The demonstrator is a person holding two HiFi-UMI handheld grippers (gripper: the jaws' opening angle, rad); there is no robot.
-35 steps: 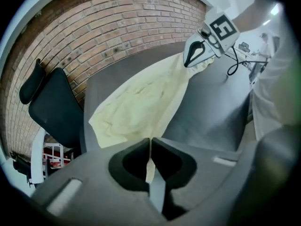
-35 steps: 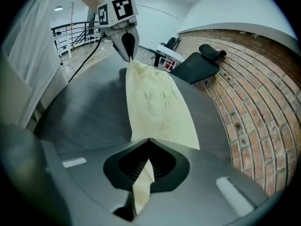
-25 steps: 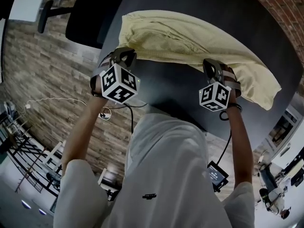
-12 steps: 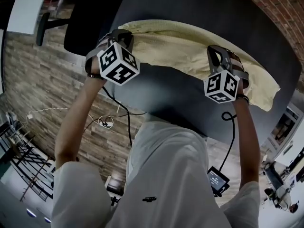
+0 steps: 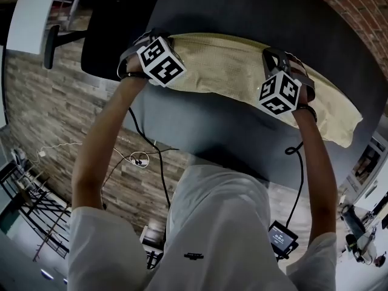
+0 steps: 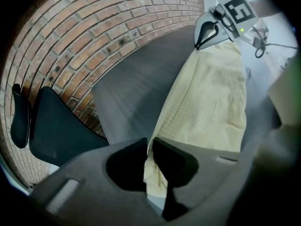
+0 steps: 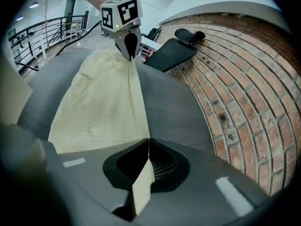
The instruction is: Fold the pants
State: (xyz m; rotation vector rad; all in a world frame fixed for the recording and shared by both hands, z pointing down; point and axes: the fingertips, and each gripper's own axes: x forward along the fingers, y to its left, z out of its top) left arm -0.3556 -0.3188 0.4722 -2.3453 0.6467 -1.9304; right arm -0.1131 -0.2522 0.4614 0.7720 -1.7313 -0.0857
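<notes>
On the dark desk (image 5: 242, 132) in the head view, the pale yellow pants (image 5: 230, 71) are laid out as a long band running from the upper left to the right edge. The left tongs (image 5: 156, 38) are placed at the band's left end and the right tongs (image 5: 273, 56) further along its far edge. A dark chair (image 5: 109, 35) is seen beyond the desk's left corner, and a brick wall (image 5: 357, 11) at the upper right.

In the left gripper view, a fold of the pants (image 6: 211, 98) is caught in the narrow slit of the left tongs (image 6: 149, 145). Its jaws have just been opening, but the cloth is shown pinched at the tips. The fabric edge is drawn in a line up to the right tongs (image 6: 207, 32). The chair (image 6: 56, 131) is seen at the left, against the brick wall (image 6: 94, 27).

In the right gripper view, the right tongs (image 7: 147, 147) are clamped together on a thin edge of the pants (image 7: 103, 102), with a strip of cloth hanging behind the tips. A fine check pattern is visible on the fabric. The left tongs (image 7: 129, 51) are seen at the far end of the same edge.
</notes>
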